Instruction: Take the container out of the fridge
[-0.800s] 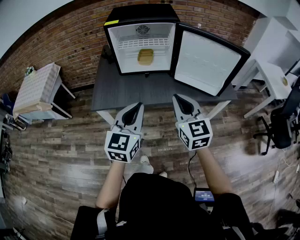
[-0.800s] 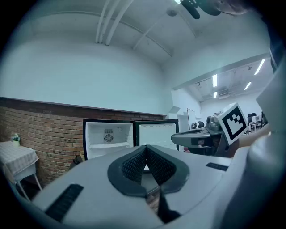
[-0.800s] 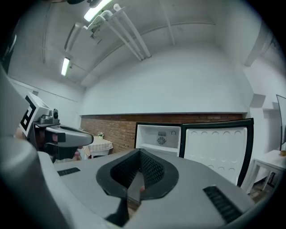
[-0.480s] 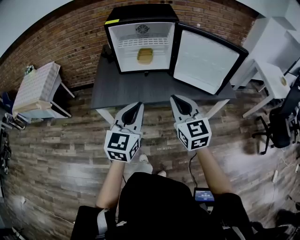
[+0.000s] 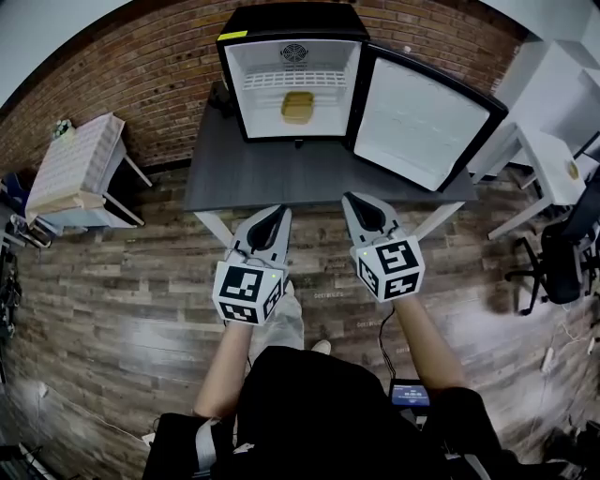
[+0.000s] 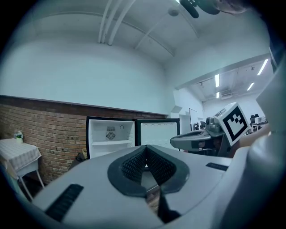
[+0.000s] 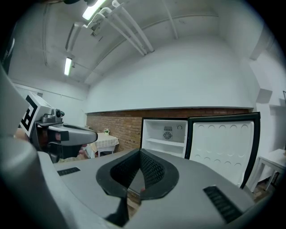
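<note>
Fridge has edged up and right in view — container still inside.

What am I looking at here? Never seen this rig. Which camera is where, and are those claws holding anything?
There is no robot here. A person holds a two-jaw gripper in each hand, each with a marker cube on it. The top-down picture comes from a camera on the person's head. The other two come from cameras riding on the left gripper and the right gripper, looking along their jaws. Both pairs of jaws are closed and hold nothing. Ahead, a mini fridge stands on a dark table with its door swung open. A tan container sits inside it, untouched.
</note>
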Motion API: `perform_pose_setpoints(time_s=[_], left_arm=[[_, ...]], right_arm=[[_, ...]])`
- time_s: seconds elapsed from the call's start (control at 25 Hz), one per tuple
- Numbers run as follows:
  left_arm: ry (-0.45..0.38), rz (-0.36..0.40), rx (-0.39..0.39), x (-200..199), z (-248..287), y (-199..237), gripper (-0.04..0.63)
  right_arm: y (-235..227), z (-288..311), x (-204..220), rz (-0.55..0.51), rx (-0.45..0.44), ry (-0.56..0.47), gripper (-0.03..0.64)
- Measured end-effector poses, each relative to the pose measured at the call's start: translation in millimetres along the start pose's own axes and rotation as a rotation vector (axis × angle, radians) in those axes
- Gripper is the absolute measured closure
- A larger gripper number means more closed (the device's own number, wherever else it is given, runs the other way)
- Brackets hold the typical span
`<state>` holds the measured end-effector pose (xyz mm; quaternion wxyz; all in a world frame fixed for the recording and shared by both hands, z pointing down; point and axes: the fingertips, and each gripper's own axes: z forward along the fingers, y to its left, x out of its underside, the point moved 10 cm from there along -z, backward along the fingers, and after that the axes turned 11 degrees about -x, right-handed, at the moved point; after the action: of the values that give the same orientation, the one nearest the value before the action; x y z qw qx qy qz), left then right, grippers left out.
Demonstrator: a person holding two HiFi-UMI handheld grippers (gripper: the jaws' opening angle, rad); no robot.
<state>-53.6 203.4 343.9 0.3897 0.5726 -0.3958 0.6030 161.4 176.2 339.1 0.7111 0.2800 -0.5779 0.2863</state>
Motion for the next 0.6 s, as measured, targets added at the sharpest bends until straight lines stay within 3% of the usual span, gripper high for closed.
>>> perform_pose_setpoints(time_s=[0.6], left_arm=[[0.019, -0.013, -0.008, 3.8, 110.9, 62.8, 0.581]], right_arm=[[-73.3, 108.3, -2.9, 0.032, -0.03, 0.012, 0.577]])
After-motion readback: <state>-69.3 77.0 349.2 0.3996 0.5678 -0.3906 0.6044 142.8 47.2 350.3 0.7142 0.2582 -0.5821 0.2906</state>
